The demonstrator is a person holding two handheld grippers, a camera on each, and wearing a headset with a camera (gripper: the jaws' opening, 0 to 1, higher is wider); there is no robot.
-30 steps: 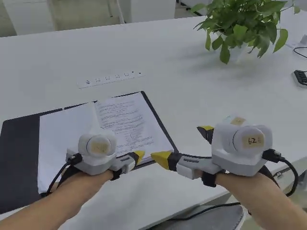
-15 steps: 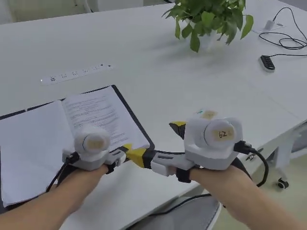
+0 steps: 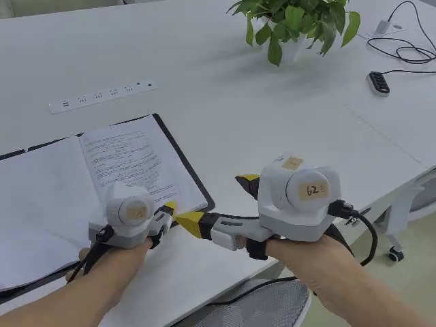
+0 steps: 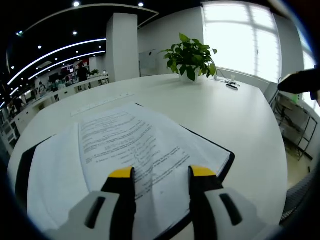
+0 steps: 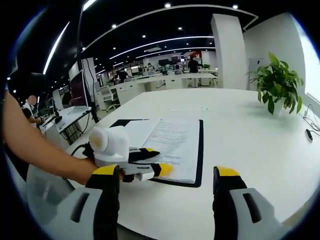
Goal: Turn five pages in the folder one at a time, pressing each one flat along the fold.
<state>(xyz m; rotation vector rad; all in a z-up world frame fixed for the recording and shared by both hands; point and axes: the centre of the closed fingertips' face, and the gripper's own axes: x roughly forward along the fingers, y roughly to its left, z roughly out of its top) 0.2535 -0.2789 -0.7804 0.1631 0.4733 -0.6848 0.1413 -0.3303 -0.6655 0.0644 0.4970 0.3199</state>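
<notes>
- Left gripper is staying at the folder's near edge, half open, empty.
- Right gripper is gaping wide, empty.
- Folder's left is running off-frame.

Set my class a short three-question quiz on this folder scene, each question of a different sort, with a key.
1. True or false: the left gripper is clamped on a page of the folder.
2. What stands on the far side of the table? A) potted plant B) mug C) laptop
3. Fill in: the right gripper has its jaws ____, holding nothing.
Key: 1 false, its jaws stand apart over the printed page; 2 A; 3 open.
</notes>
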